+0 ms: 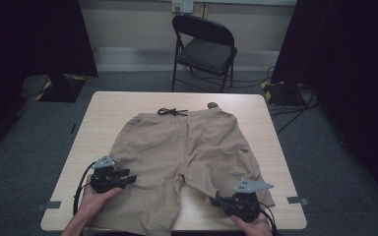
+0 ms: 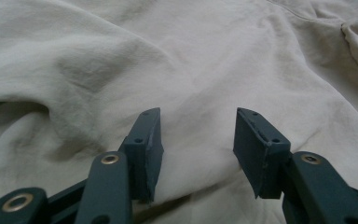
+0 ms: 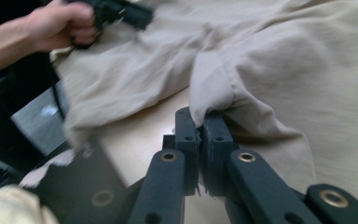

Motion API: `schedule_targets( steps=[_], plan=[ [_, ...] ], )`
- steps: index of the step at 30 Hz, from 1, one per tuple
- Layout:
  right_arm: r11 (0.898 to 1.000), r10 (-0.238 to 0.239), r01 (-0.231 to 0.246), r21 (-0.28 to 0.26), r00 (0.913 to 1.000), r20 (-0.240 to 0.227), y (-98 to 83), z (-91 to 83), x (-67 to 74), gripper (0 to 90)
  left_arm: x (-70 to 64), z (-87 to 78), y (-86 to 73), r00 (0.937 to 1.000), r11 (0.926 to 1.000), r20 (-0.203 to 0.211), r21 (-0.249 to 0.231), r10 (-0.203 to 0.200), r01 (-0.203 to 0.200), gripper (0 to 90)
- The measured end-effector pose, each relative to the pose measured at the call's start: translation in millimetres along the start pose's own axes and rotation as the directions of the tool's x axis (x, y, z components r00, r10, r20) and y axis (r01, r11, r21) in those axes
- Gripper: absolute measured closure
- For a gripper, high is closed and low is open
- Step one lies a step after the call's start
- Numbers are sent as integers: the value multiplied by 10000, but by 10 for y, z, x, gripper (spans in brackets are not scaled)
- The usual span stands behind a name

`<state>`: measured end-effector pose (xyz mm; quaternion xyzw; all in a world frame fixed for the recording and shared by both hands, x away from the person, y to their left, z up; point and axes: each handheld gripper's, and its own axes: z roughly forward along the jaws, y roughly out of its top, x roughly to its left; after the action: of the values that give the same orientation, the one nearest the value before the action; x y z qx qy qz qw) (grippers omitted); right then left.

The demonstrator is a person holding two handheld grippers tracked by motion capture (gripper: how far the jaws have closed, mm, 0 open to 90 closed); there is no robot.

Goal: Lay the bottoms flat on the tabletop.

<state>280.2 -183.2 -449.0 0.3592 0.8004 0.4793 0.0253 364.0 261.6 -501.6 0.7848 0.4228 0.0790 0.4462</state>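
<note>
progress: the shorts (image 1: 187, 147) are still spread flat, no fold is made yet; the hem of one leg is just gripped, the folding is judged still to come.
right tool (image 3: 199, 135): closed tight on the leg hem, lower right of the high view.
left tool (image 2: 198, 140): held half open over the other leg, nothing is pinched.
shorts: beige, creased, dark drawstring (image 1: 172, 112) at the waist, laid across the middle of the worktop (image 1: 103, 113).

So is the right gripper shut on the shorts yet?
Shut on them. In the right gripper view the right gripper has its jaws pressed together with a fold of the shorts pinched between them, at the leg hem.
</note>
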Motion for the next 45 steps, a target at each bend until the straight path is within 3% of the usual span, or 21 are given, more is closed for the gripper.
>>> schedule_targets(
  steps=[4,7,11,13,16,18,19,21,26,31,35,38,41,43,45],
  plan=[
    [9986,-86,114,513,9984,-551,-141,124,129,841,3,-1,0,10000,10000,17,5,5,-5,514],
    [9983,-147,181,559,9980,-617,-210,158,151,774,0,0,1,10000,10000,3,7,23,-23,514],
    [9998,105,-109,-194,9997,-200,-134,-4,23,680,3,-1,1,10000,10000,18,9,14,-14,514],
    [9983,344,-324,-478,9985,418,-86,-92,-115,604,3,-1,2,10000,10000,8,17,7,-7,514],
    [9946,919,-824,-634,9819,1653,-65,-150,-441,491,2,0,4,10000,10000,18,24,16,-16,514],
    [9939,1072,-963,-532,9570,2695,-81,-138,-675,457,1,1,4,10000,10000,21,27,13,-13,512],
    [9913,1307,-1198,-547,9459,2970,-89,-124,-787,428,0,1,5,10000,10000,20,25,-1,1,510],
    [9914,1309,-1198,-530,9240,3593,-92,-94,-958,408,-1,4,7,10000,10000,20,28,29,-29,507],
    [9936,978,-1130,80,8905,4444,-78,0,-1161,358,-7,9,16,10000,10000,16,65,-40,40,496],
    [9965,519,-767,325,8771,4776,-140,-1,-1164,345,-39,-3,37,9997,9995,-122,242,-213,216,432],
    [9983,354,-537,246,8777,4779,-219,-63,-1138,346,-37,-78,42,9996,9996,-115,132,-245,247,417],
    [9987,65,-302,410,8739,4861,-282,-133,-1113,347,0,-128,30,9989,9994,-329,55,-346,348,414],
    [9988,50,-277,397,8743,4854,-348,-234,-1124,347,41,-150,9,9980,9988,-418,88,-475,479,413],
    [9988,104,-327,363,8684,4957,-390,-301,-1132,348,49,-162,0,9976,9986,-482,104,-507,512,413],
    [9989,160,-360,308,8684,4957,-430,-350,-1126,347,43,-164,-7,9973,9987,-558,165,-472,481,413]
  ],
)
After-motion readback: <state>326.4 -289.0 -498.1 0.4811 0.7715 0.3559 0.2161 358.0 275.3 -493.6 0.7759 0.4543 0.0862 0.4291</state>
